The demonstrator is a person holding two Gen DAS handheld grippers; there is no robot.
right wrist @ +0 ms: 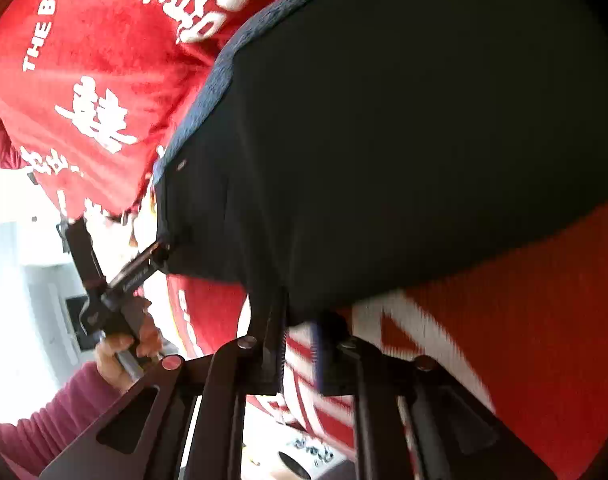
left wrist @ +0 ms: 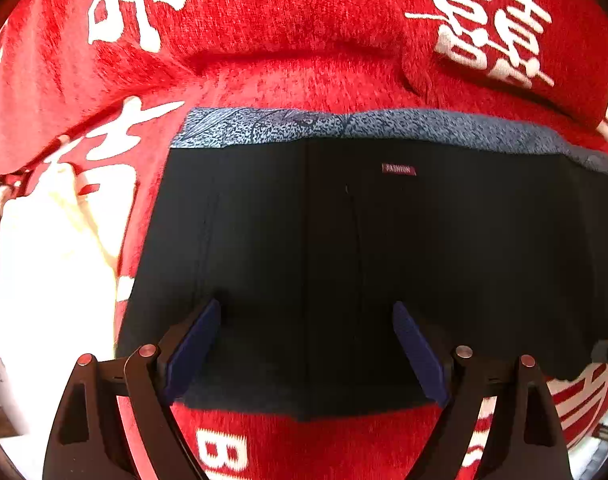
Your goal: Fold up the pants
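The black pants (left wrist: 364, 248) lie folded flat on a red blanket (left wrist: 304, 32) printed with white characters, their speckled blue-grey waistband (left wrist: 344, 124) along the far edge and a small red label (left wrist: 399, 169) just below it. The left hand-held gripper (left wrist: 306, 350) points steeply down over the near edge of the pants, released: its blue pads (left wrist: 192, 352) stand wide apart with black cloth lying between them, and neither presses on it. In the right wrist view the right hand-held gripper (right wrist: 300, 344) is nearly clenched at the lower edge of the pants (right wrist: 404, 140); the cloth hangs right at its fingertips, but whether they pinch it I cannot tell. In that same view the left hand-held gripper (right wrist: 160, 256) meets the corner of the pants, held by a hand (right wrist: 124, 356) in a pink sleeve (right wrist: 52, 412).
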